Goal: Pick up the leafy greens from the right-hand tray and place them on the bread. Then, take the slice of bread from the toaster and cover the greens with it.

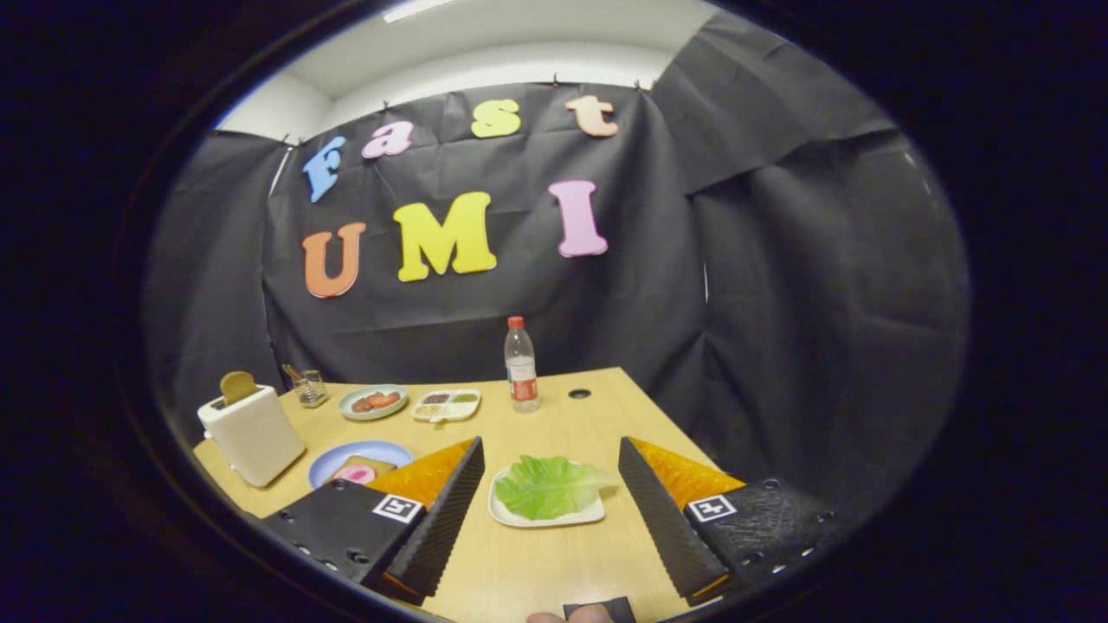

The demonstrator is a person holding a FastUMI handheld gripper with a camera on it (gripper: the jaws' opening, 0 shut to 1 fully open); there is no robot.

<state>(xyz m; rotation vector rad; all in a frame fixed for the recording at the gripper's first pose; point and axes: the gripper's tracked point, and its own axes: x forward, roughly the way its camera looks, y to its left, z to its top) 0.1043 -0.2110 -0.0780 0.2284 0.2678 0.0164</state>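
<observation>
- While the claw hangs wide open above the near edge of the surface, nothing sits in its grip, so the task looks to be at its very start.
- Leafy greens lie untouched on a small white tray, just ahead of the claw and framed between its two fingers, toward the near right part of the surface.
- Bread waits on a blue plate to the left of the tray, partly hidden behind the left finger, with something pink on or beside it; no greens are on it yet.
- A second slice of bread stands upright in the white toaster at the near left corner, not yet taken out.
- Toward the far edge stand a small glass, a dish of food, a divided tray and a bottle.
- By my judgement both steps remain: close on the greens and carry them left to the plate, then fetch the toaster slice and cover them.
</observation>
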